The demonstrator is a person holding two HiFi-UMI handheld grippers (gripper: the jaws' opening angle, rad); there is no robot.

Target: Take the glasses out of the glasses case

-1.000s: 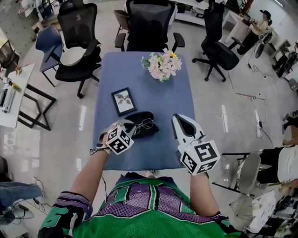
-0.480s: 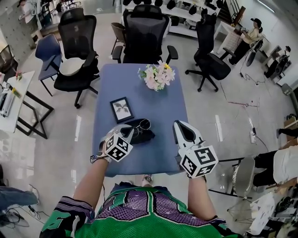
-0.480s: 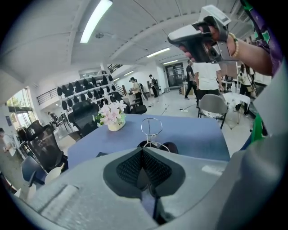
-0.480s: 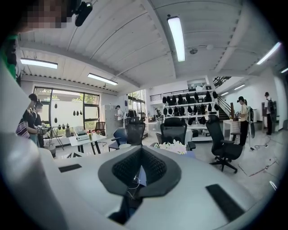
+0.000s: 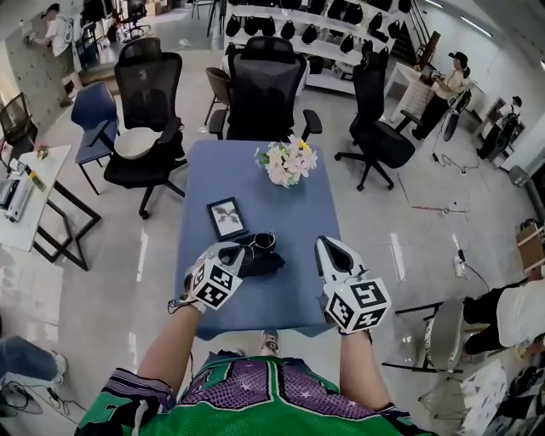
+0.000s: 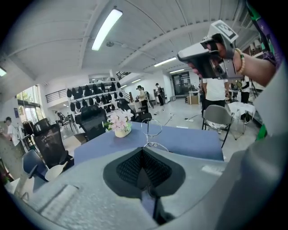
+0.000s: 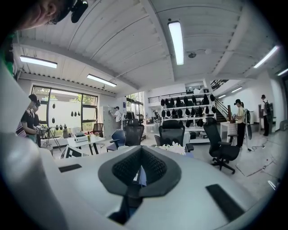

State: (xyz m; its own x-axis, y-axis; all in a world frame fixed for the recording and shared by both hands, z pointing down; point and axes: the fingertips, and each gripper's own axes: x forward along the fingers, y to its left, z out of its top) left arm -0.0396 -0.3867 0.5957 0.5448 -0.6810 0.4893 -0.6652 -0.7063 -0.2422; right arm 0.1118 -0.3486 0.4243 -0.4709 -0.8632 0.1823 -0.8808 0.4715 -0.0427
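Glasses are in my left gripper. In the left gripper view its fingers are pressed together at the tips, and the thin wire frame stands upright just past them. One round lens is above and a second lower down. From the head view, the glasses sit at the far edge of the black case, which lies open on the table just beside that gripper. I judge the lift is mostly done. I cannot tell for sure that the frame is fully clear of the case. What I think is left is carrying the glasses away from it and setting them down.

My right gripper hovers over the table to the right, apart from the case. Its own view shows the fingers closed, with only a sliver of gap lower down and nothing between them.

The table has a blue top. A small picture frame lies just beyond the case, and a bunch of pale flowers stands near the far end. Black office chairs ring the table on a glossy pale floor. Shelves run along the back wall, and a few people stand at the room's edges.
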